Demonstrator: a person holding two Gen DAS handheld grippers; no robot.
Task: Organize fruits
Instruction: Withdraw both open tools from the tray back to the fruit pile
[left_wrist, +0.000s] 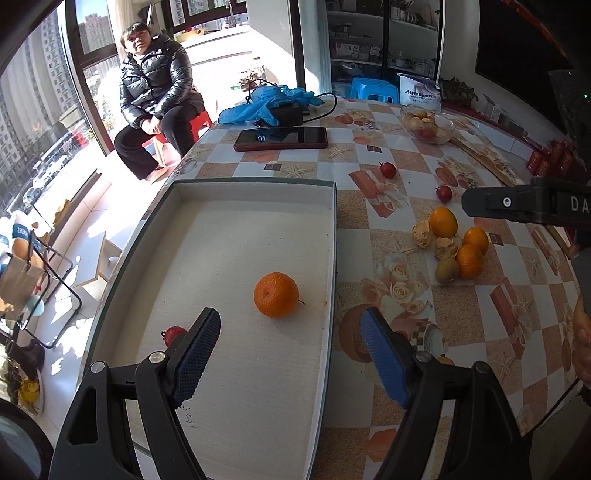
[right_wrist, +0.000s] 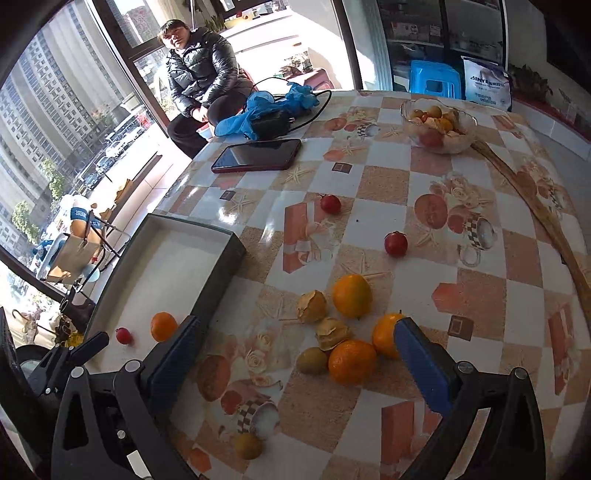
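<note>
The left gripper (left_wrist: 290, 354) is wide open, holding nothing, above the near end of the white tray (left_wrist: 229, 221). An orange (left_wrist: 276, 294) and a small red fruit (left_wrist: 173, 334) sit inside the tray. The right gripper (right_wrist: 295, 363) is open too, over the pile of oranges (right_wrist: 352, 360) on the table (right_wrist: 480, 295), right of the tray

Partly hidden fruit and cut-off tools

Your left tool's finger (left_wrist: 197, 347) covers most of the small red fruit (left_wrist: 173, 333) in the tray; your right tool's finger (right_wrist: 424, 365) hides the near side of one orange (right_wrist: 384, 334). The glass bowl (right_wrist: 437, 125) is too far to tell its fruits apart. Both tools' bodies run off the bottom edge.
</note>
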